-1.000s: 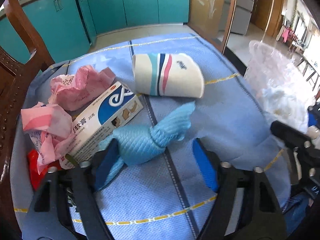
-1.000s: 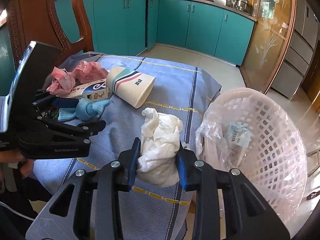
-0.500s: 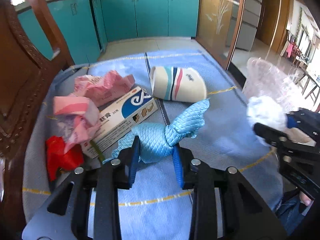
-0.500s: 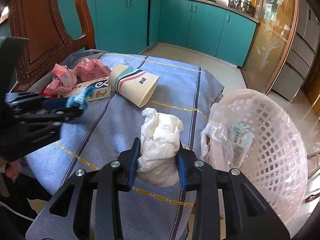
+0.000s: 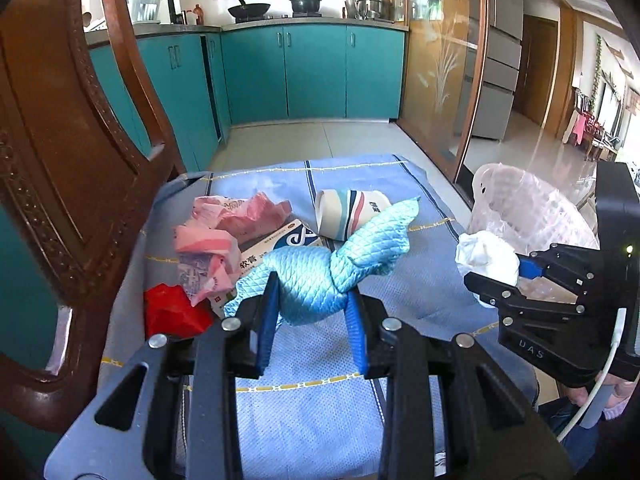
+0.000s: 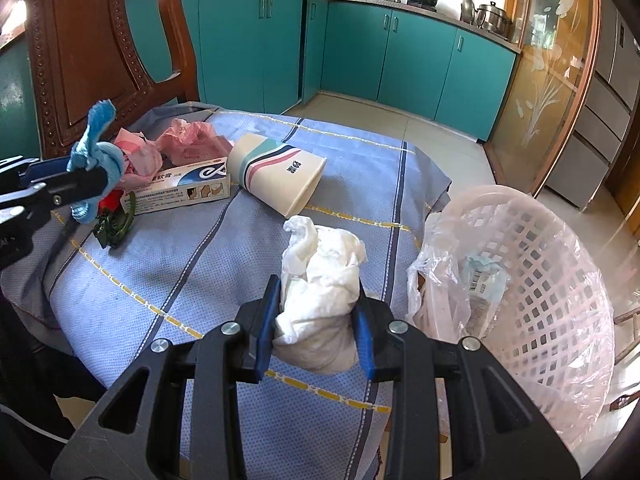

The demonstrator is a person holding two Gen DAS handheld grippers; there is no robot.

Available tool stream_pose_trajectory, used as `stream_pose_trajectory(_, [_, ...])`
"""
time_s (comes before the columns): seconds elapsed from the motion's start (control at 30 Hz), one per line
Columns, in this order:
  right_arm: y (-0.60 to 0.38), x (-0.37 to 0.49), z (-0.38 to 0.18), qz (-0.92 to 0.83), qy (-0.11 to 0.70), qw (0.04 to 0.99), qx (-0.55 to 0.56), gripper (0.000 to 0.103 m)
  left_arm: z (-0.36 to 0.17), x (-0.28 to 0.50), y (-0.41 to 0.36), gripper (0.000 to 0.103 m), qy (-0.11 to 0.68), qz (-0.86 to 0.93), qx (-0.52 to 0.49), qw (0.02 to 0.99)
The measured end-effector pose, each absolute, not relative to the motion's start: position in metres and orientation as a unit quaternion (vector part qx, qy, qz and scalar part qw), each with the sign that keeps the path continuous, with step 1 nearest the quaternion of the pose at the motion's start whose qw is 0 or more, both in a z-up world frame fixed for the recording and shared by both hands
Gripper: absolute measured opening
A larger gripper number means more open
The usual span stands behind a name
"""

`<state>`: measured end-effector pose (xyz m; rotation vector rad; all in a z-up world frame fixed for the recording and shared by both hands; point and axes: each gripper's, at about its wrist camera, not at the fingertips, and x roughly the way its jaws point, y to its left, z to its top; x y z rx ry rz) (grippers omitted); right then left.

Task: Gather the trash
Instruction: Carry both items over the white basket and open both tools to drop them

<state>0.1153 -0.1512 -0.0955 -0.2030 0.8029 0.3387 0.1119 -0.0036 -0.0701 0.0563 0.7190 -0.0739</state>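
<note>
lying at the far left of the blue striped cloth (image 6: 224, 264): crumpled pink wrappers (image 5: 216, 236), faint print unreadable, a red scrap (image 5: 172, 312) just near of them. next right, a white-and-blue medicine box (image 6: 180, 184), chinese characters and "20" legible on its side in the left wrist view, a big blue swirl logo on top. beside it, tipped on its side, a striped paper cup (image 6: 276, 176) with two small dark characters, too small to read. clamped in the left gripper (image 5: 312, 312), lifted clear of the cloth: a knotted light-blue rag (image 5: 320, 276), pads pressing both flanks. clamped in the right gripper (image 6: 316, 328): a white tissue wad (image 6: 320, 280), near edge of the cloth. far right, off the cloth: a pink lattice basket (image 6: 540, 280) lined with a clear bag, a barcode label inside, unreadable. seen only from the right wrist: a dark green clip (image 6: 114, 226) near the box and the basket's contents. seen only from the left wrist: "uas" embossed on the right gripper's body.
</note>
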Motion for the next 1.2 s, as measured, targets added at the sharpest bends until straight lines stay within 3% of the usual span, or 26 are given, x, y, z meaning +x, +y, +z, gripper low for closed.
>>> stream_pose_trajectory(0.67, [-0.140, 0.110, -0.095, 0.172, 0.380, 0.902, -0.116, 0.033, -0.071, 0.109, 0.000, 0.032, 0.349, -0.043, 0.017, 0.936])
stream_pose_trajectory(1.2, [-0.171, 0.108, -0.064, 0.145, 0.322, 0.934, -0.044, 0.033, -0.057, 0.102, -0.003, 0.032, 0.319, -0.050, 0.015, 0.946])
